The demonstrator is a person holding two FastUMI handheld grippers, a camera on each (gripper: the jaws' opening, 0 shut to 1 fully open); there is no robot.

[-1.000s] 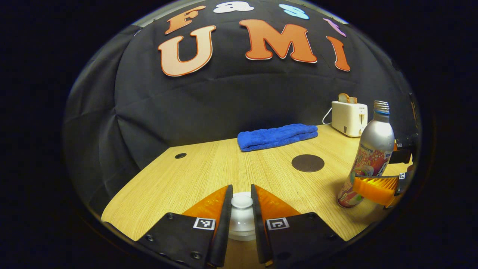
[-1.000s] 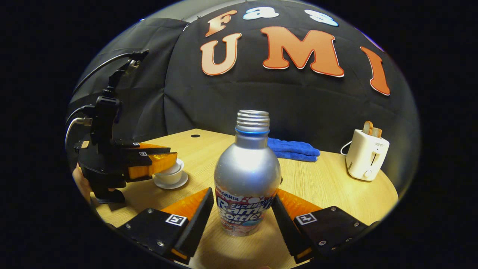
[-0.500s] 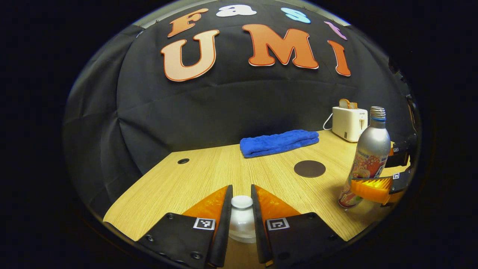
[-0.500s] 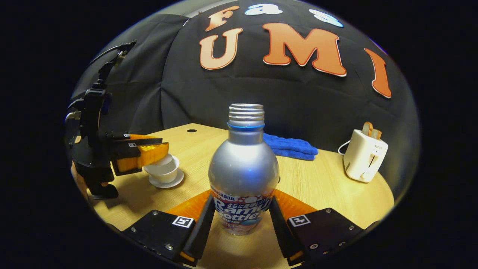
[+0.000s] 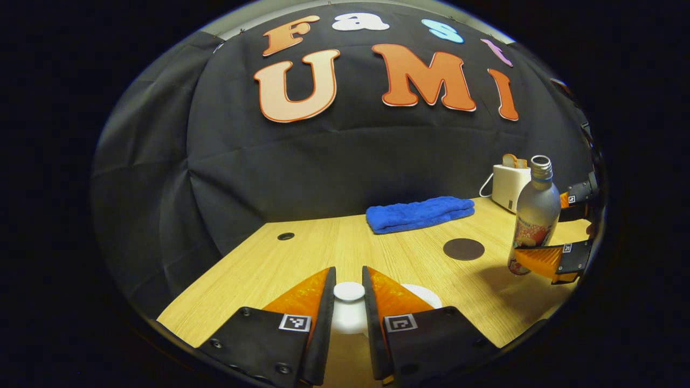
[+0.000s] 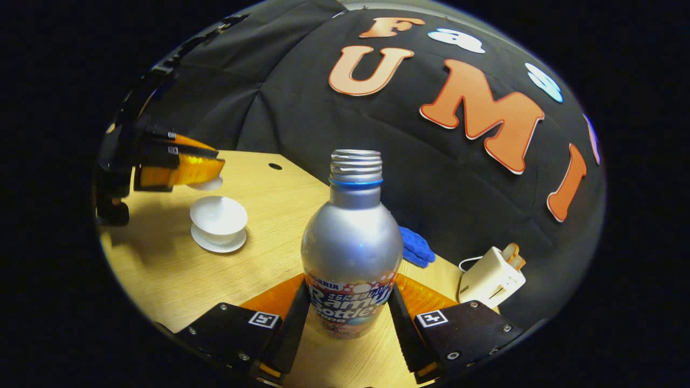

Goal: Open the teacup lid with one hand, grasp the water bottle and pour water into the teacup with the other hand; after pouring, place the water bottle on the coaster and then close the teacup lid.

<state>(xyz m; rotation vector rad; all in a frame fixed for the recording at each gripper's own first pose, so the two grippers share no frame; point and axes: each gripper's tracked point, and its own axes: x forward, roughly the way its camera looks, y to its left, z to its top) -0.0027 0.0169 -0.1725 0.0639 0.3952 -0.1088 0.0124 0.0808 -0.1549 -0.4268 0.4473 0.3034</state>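
In the left gripper view my left gripper (image 5: 349, 312) is shut on the white teacup lid (image 5: 349, 310), pinching its knob and holding it above the table. The rim of the open white teacup (image 5: 423, 295) peeks out just right of the fingers. In the right gripper view my right gripper (image 6: 349, 318) is shut on the silver water bottle (image 6: 351, 253), uncapped, lifted and leaning. The teacup (image 6: 218, 215) stands on its saucer at the left, with the left gripper (image 6: 180, 170) holding the lid (image 6: 207, 185) above it. A dark round coaster (image 5: 463, 249) lies on the wooden table (image 5: 323, 253).
A folded blue towel (image 5: 420, 213) lies at the back of the table. A white toaster (image 5: 509, 187) with bread in it stands at the back right. A small round hole (image 5: 285, 236) sits in the tabletop near the back left edge.
My left gripper has lifted the lid up off the teacup. My right gripper closed on the bottle, raised it from the table and tilted with it.
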